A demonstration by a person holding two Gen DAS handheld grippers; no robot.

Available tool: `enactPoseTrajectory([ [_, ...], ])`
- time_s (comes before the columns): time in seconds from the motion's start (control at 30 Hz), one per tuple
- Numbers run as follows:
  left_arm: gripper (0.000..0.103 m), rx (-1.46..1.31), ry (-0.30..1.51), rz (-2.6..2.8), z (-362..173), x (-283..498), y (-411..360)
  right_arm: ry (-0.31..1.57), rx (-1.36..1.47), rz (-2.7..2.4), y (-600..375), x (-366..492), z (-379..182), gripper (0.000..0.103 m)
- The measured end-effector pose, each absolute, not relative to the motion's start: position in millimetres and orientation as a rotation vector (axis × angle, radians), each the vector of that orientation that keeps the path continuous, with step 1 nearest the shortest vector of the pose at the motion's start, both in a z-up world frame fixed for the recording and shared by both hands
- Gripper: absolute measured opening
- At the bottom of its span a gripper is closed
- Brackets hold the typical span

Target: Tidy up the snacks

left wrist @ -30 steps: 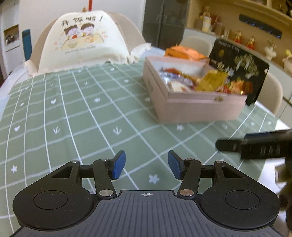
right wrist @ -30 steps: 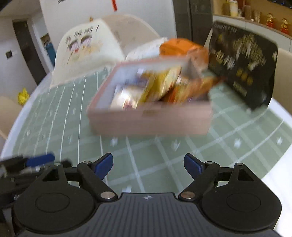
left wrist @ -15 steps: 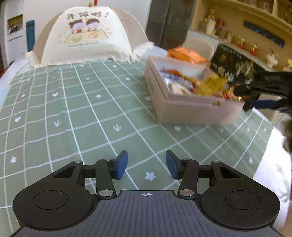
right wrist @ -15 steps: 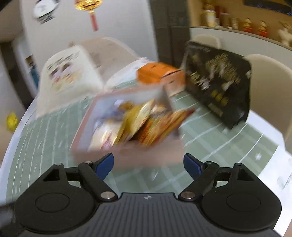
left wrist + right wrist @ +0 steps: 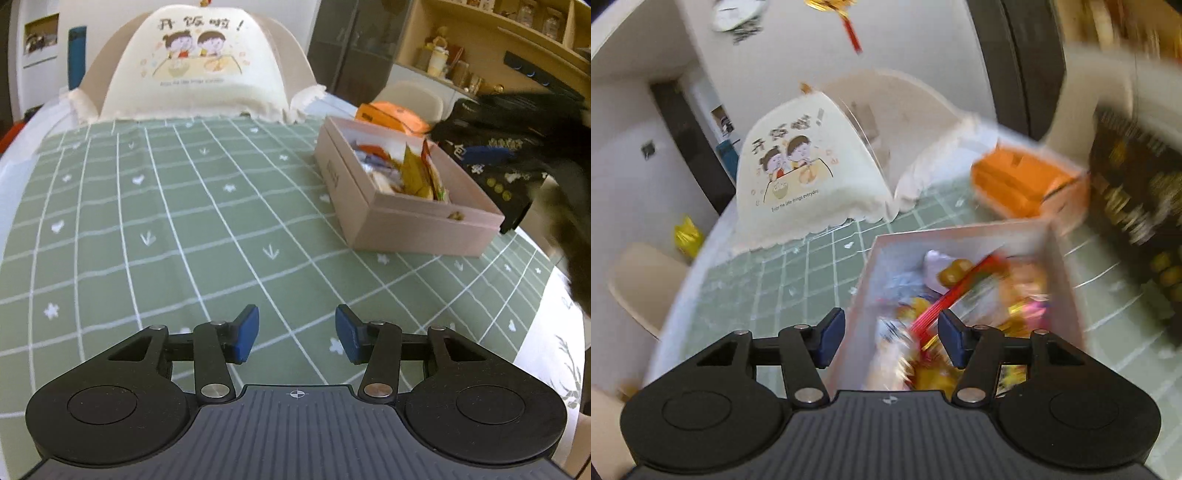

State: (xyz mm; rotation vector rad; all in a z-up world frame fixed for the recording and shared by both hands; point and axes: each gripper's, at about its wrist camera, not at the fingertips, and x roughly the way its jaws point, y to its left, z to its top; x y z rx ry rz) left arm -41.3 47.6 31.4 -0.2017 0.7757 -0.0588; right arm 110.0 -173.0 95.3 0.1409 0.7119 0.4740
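A pink open box (image 5: 417,221) full of mixed snack packets (image 5: 410,173) sits on the green checked tablecloth at the right. My left gripper (image 5: 296,334) is open and empty, low over the cloth, well short of the box. My right gripper (image 5: 891,338) is open and empty, hovering right above the box (image 5: 1060,258) and its snack packets (image 5: 960,291); this view is motion-blurred. In the left wrist view the right gripper (image 5: 491,142) shows as a dark blur over the box's far right side.
A white mesh food cover (image 5: 199,70) with a cartoon print stands at the table's far end. An orange carton (image 5: 391,116) lies behind the box and a black gift box (image 5: 1137,206) stands to its right. The table edge (image 5: 550,332) is near on the right.
My right gripper has moved forward and up over the box, and its jaws have narrowed somewhat. My left gripper has shifted slightly and stays open.
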Motion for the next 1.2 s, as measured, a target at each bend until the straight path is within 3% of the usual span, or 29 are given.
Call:
enactPoseTrajectory([
  [0.03,0.052,-0.199,0.776,-0.063,28.2,-41.0,43.6,0.687,0.113,0.464,-176.9,95.0,95.2,0.072],
  [0.1,0.052,-0.177,0.773,-0.065,22.3,-39.5,34.2,0.647,0.062,0.428,-185.8,58.4,86.7,0.084],
  [0.2,0.052,-0.131,0.765,-0.052,15.5,-35.9,20.2,0.635,0.014,0.382,-192.4,27.5,65.2,0.085],
  [0.3,0.053,-0.079,0.756,-0.049,13.6,-31.2,9.4,0.739,0.004,0.352,-190.9,15.0,34.2,0.085],
  [0.5,0.061,0.003,0.682,-0.04,3.3,-25.4,-8.8,0.795,-0.019,0.262,-183.4,14.5,2.3,0.086],
  [0.63,0.061,0.008,0.658,-0.008,1.1,-22.7,-13.6,0.766,-0.065,0.185,-179.2,20.4,-6.0,0.103],
  [1.2,0.062,0.008,0.647,-0.004,-0.1,-19.6,-13.3,0.674,-0.045,0.201,-186.5,16.9,-16.6,0.103],
])
